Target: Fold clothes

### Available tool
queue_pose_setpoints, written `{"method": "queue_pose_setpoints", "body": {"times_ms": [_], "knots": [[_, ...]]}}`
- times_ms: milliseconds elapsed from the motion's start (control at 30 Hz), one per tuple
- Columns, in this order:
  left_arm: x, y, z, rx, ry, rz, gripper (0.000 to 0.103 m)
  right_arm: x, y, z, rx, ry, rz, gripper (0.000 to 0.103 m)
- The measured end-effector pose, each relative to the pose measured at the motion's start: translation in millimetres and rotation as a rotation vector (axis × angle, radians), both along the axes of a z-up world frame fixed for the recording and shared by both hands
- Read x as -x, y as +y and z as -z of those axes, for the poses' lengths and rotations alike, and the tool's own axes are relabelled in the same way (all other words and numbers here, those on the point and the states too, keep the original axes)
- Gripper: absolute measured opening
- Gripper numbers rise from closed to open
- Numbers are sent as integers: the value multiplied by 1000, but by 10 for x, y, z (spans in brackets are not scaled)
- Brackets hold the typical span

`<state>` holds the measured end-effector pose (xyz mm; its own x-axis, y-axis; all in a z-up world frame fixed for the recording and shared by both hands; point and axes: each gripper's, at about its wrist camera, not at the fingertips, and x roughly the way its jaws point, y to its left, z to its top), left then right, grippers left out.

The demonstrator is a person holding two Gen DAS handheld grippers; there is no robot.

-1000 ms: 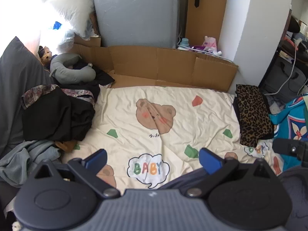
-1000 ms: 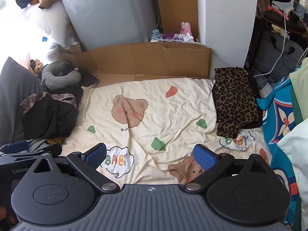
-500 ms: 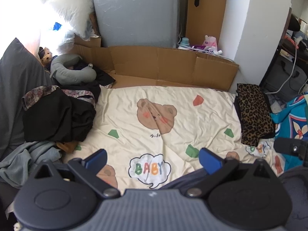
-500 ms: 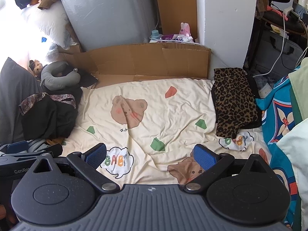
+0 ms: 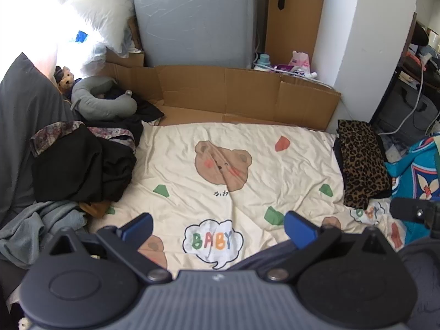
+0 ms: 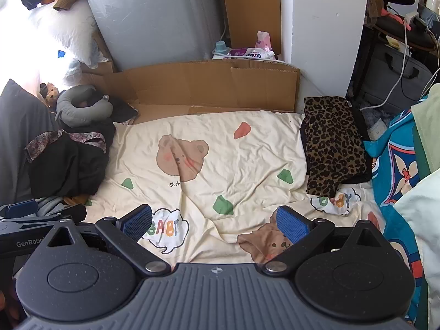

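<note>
The left gripper [image 5: 218,227] and the right gripper [image 6: 214,221] both hang with fingers spread wide and nothing between them, above a cream bear-print blanket [image 5: 247,148]. A heap of black clothes [image 5: 82,165] lies at the blanket's left edge, with grey clothing [image 5: 33,231] just below it. A folded leopard-print garment [image 6: 332,145] rests on the right edge, and brown cardboard [image 5: 247,96] stands behind.

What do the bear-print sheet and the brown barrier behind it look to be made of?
Bear-print sheet: soft woven fabric, likely cotton, matte, creased all over. Brown barrier: corrugated cardboard by the look, matte, with fold lines and cut flaps.
</note>
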<state>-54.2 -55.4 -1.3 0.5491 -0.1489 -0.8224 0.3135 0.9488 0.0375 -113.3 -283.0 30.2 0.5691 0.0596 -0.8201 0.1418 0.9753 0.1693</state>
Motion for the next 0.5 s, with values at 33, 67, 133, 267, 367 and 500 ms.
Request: {"method": "queue_pose_setpoints", "body": {"times_ms": [33,67,133,267,367,500], "knots": [[1,3,-1,0,-1,0,102,1,2,-3,0,-1,0,100],[4,4,-2,-1,-2,0,102,3,3,-6,1,-1,0,100],[9,5,-4,-1,-4,0,102,8,2,-11,1,-2,-1,100],[14,6,-1,0,-5,0,102,18,2,-9,3,-2,0,100],[13,6,-1,0,-6,-2,102,14,3,-11,5,-1,0,100],[15,-1,-8,-6,-9,0,102,5,3,-17,5,0,0,100]]}}
